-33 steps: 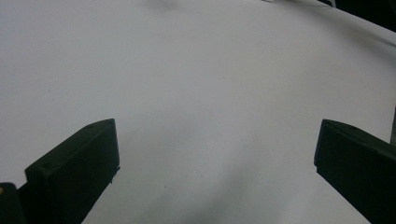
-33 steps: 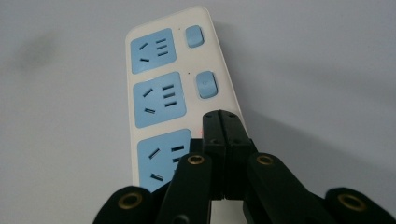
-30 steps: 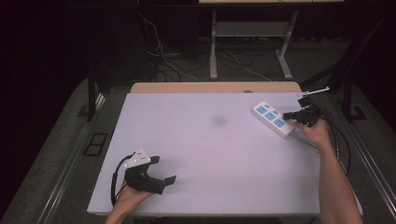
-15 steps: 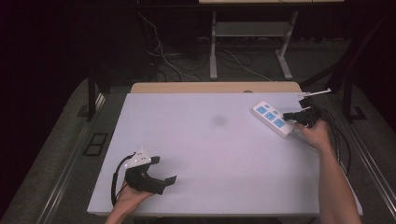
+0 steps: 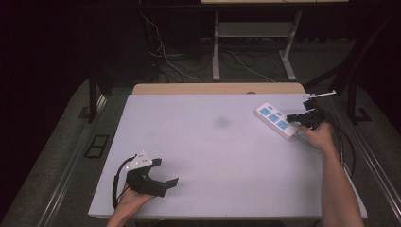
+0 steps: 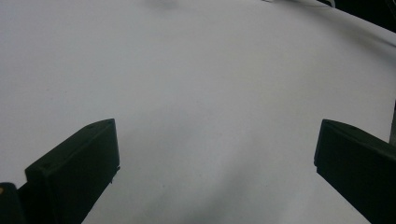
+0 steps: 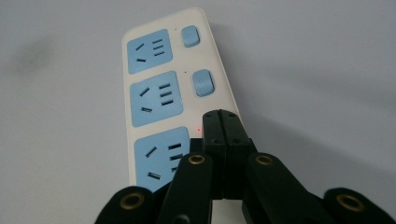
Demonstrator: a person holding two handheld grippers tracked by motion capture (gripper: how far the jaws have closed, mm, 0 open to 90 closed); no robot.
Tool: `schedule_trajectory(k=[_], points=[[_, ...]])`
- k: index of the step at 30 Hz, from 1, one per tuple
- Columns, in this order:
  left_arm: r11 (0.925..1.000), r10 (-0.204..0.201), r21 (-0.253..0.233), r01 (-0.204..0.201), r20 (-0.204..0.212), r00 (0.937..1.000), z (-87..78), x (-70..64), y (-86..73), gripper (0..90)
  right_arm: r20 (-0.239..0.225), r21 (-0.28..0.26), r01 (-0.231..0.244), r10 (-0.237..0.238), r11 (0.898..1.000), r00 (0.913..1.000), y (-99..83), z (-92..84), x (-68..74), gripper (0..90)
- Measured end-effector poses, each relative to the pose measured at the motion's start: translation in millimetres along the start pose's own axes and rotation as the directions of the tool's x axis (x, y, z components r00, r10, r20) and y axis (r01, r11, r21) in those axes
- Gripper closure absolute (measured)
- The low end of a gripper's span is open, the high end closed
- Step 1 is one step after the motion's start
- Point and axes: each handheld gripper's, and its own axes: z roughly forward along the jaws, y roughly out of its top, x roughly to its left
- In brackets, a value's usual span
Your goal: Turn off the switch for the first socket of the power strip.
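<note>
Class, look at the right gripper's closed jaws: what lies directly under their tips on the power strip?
The shut right gripper sits over the power strip's nearest switch spot, beside a small red light. Two blue switches show farther along; whatever is under the tips is covered.

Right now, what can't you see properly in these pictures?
- Third switch of the white power strip with blue sockets: right gripper view, hidden under the shut black right gripper.
- Strip's cord: high view, too small, lost among the gripper's cables.
- Black left gripper: left gripper view, jaws cut off by the edges.
</note>
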Motion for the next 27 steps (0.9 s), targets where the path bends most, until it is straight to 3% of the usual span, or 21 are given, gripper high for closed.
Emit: schedule_trajectory(k=[5, 16, 21, 23, 27], points=[[1.0000, 0.003, 0.003, -0.003, 0.001, 1.0000, 0.3, -0.2, -0.1, 0.0, 0.002, -0.012, 0.005, -0.005, 1.000, 1.0000, -1.7, -0.2, 0.4, 90.0], [1.0000, 0.001, 0.003, -0.001, -0.002, 1.0000, -0.1, 1.4, 0.2, 0.0, 0.050, 0.016, 0.033, -0.033, 0.999, 0.9982, 2.6, 0.2, 7.4, 90.0], [1.0000, -0.002, -0.004, 0.002, -0.002, 1.0000, -0.3, 2.1, 0.6, 0.0, 0.050, 0.004, 0.014, -0.014, 1.000, 0.9986, 6.4, -3.4, 8.6, 90.0], [1.0000, -0.002, -0.004, 0.002, -0.003, 1.0000, -0.9, 2.3, 0.8, 0.0, 0.060, 0.026, 0.035, -0.037, 0.999, 0.9975, 7.9, -3.0, 11.5, 90.0], [1.0000, -0.001, -0.005, 0.001, -0.004, 1.0000, -1.5, 2.3, 0.9, 0.0, 0.058, 0.018, 0.043, -0.044, 0.999, 0.9973, 8.4, -4.0, 15.4, 90.0]])
